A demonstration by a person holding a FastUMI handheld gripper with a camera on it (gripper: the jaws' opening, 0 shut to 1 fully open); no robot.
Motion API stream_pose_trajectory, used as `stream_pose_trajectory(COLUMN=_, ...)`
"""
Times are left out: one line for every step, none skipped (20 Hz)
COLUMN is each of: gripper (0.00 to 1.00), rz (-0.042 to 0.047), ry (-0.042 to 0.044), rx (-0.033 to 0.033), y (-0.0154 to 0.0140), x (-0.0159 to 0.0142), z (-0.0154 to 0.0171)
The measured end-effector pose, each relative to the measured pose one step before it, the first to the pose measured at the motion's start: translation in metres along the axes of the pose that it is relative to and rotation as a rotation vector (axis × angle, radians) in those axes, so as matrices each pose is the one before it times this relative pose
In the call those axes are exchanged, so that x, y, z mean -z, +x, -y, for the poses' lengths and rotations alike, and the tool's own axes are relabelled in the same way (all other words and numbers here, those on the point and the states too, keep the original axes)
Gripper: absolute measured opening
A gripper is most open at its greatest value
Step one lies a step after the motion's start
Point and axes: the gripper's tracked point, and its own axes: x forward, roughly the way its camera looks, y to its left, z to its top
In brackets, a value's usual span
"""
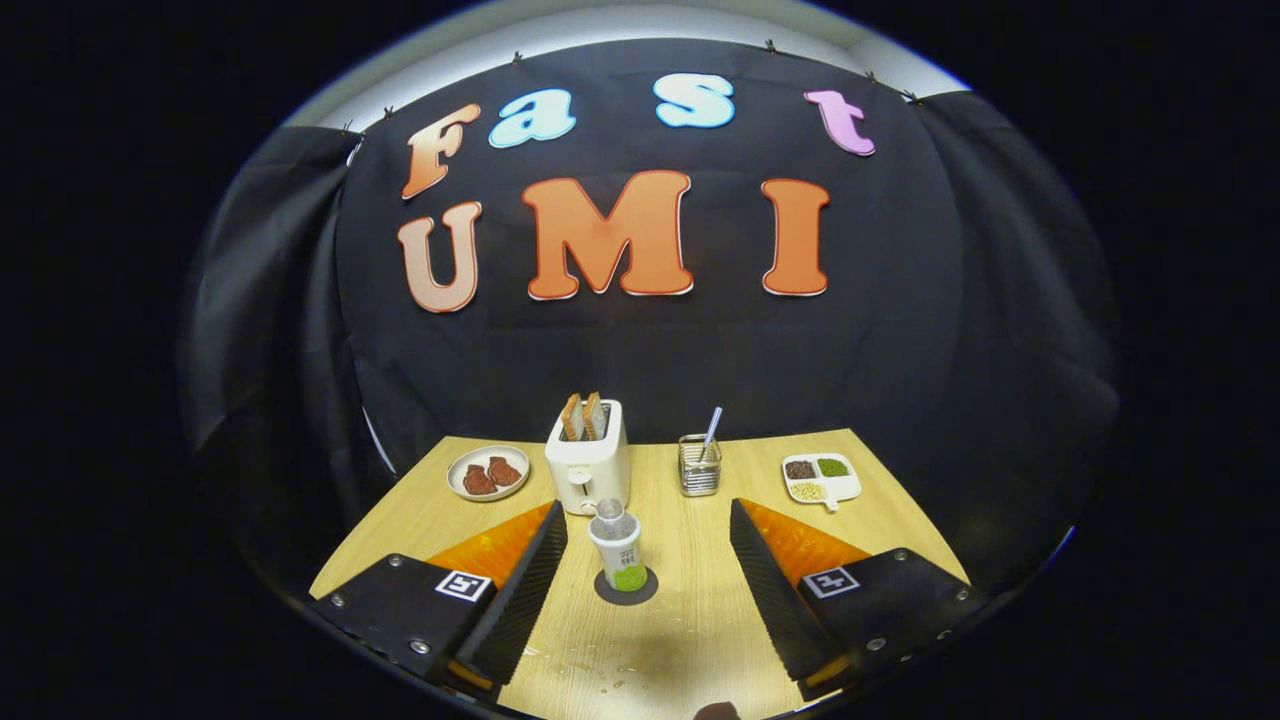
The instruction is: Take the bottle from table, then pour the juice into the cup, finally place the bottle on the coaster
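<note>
Step in hand: judging by the layout, the last step looks done or nearly so; the juice bottle is standing upright on the dark round coaster.
Gripper: the gripper is spreading wide, its fingers lying either side of the bottle with clear gaps and pressing on nothing.
Bottle: it is sitting between the fingers towards their far ends, a clear bottle with a little green juice showing at the bottom.
Cup: I cannot tell where the cup is.
Next move: if the bottle is set down for good, the gripper is needing only a straight pull back, without knocking the bottle.
Worktop: a pale wooden worktop is carrying a white toaster with two slices of toast, a plate of meat, a wire holder with a straw, and a divided dish of grains; a few drops are glistening nearest the gripper.
Room: black cloth is hanging behind as the booth's wall.
</note>
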Motion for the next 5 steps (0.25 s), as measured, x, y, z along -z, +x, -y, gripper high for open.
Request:
stream_pose_trajectory(gripper=0.97, rz=0.01217, ry=-0.00471, rx=0.0126, y=-0.00749, x=-0.00281, z=0.00493)
stream_pose_trajectory(gripper=0.97, rz=0.00779, ry=-0.00085, rx=0.00677, y=-0.00548, x=-0.00273, z=0.00385)
stream_pose_trajectory(gripper=0.97, rz=0.0103, ry=0.00479, rx=-0.00265, y=-0.00675, x=-0.00367, z=0.00033)
stream_pose_trajectory(gripper=0.97, rz=0.01538, ry=0.00604, rx=0.0013, y=-0.00579, x=-0.00624, z=0.00228)
stream_pose_trajectory(gripper=0.97, rz=0.01738, ry=-0.00276, rx=0.00423, y=-0.0031, x=-0.00467, z=0.00231)
